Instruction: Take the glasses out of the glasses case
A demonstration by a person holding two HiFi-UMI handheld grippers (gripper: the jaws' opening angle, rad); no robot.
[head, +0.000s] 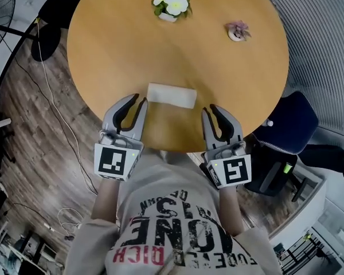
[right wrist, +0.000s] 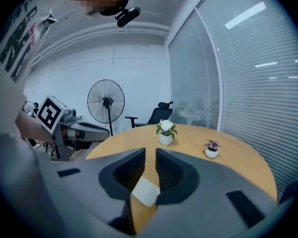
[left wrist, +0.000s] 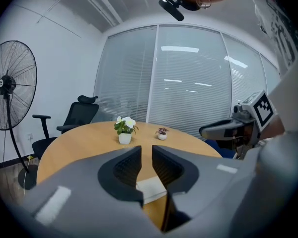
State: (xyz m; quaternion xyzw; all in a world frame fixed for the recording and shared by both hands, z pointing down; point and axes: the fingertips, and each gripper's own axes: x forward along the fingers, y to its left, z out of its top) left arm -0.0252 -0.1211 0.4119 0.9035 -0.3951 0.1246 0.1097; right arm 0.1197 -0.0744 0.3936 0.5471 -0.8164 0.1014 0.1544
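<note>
A closed white glasses case (head: 172, 95) lies near the front edge of the round wooden table (head: 114, 44). My left gripper (head: 139, 99) hovers at the case's left end, jaws a little apart with nothing between them. In the left gripper view the case (left wrist: 150, 188) shows low through the gap of that gripper (left wrist: 146, 150). My right gripper (head: 211, 109) sits just off the case's right end, jaws drawn together and empty. In the right gripper view the case (right wrist: 145, 191) lies below and ahead of this gripper (right wrist: 150, 152). Neither gripper touches the case.
A white-flowered plant in a pot (head: 172, 6) and a small pink plant in a pot (head: 238, 32) stand at the table's far side. A dark blue chair (head: 292, 122) is at the right, a standing fan (left wrist: 7, 83) and a black office chair (left wrist: 77, 115) beyond the table.
</note>
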